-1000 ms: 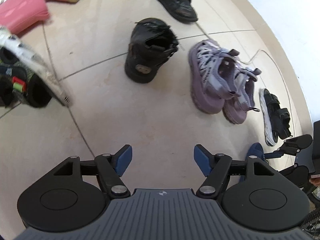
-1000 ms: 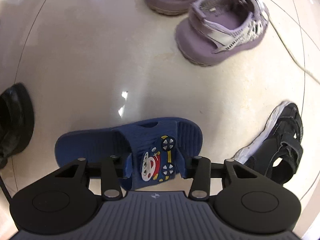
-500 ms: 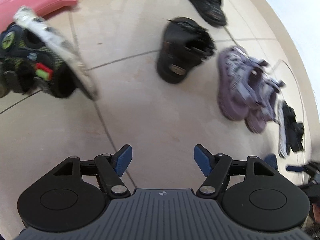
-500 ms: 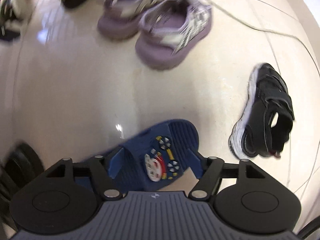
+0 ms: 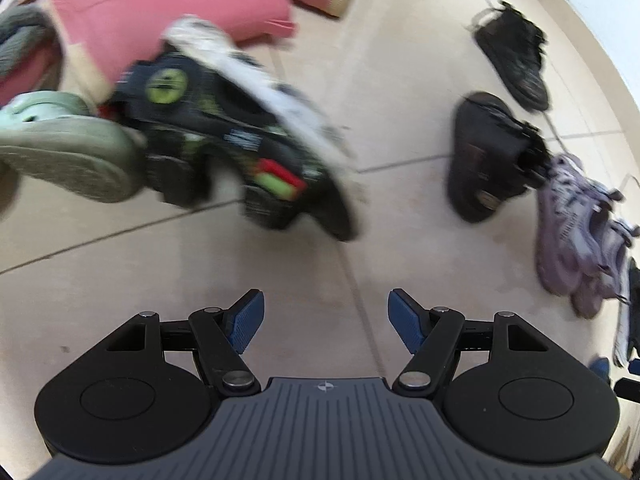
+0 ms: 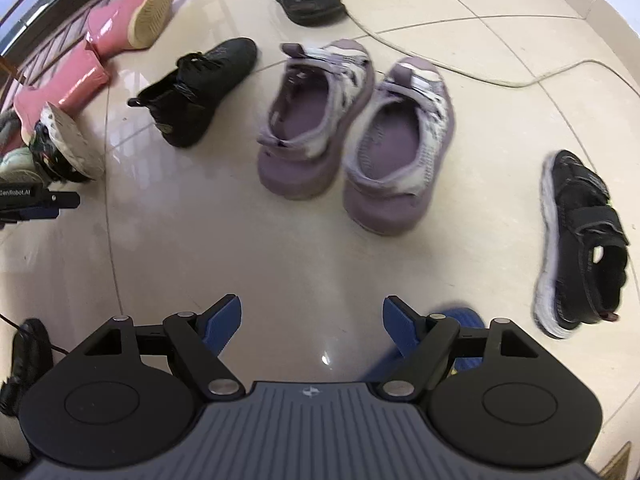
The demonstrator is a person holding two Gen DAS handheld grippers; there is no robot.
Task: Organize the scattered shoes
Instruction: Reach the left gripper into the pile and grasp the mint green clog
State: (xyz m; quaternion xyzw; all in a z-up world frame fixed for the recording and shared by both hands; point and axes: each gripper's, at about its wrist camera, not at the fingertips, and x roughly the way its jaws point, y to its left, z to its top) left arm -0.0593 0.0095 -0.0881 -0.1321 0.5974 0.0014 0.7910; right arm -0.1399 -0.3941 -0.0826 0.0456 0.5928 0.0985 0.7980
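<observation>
My right gripper (image 6: 312,322) hangs over bare floor, its jaws opening with nothing between them. The blue slipper (image 6: 456,320) lies on the floor behind its right finger, mostly hidden. Ahead stand two purple sneakers (image 6: 356,128) side by side, and a black sandal (image 6: 580,236) lies to the right. My left gripper (image 5: 326,322) is open and empty above the tiles. Beyond it, blurred, a black-and-green sandal (image 5: 240,148) lies tipped on its side next to a pale green clog (image 5: 64,148). The purple sneakers (image 5: 580,232) sit at the right edge of the left wrist view.
Pink boots (image 5: 168,20) lie at the back left, with another black shoe (image 5: 488,156) and a black laced shoe (image 5: 516,60) further right. A white cable (image 6: 500,76) runs across the floor behind the sneakers. The left gripper's tip (image 6: 36,204) shows at the right wrist view's left edge.
The right gripper has let go of the blue slipper, opened, risen and rolled; the slipper now lies behind its right finger. The left gripper swung left, bringing the black-and-green sandal toward the middle.
</observation>
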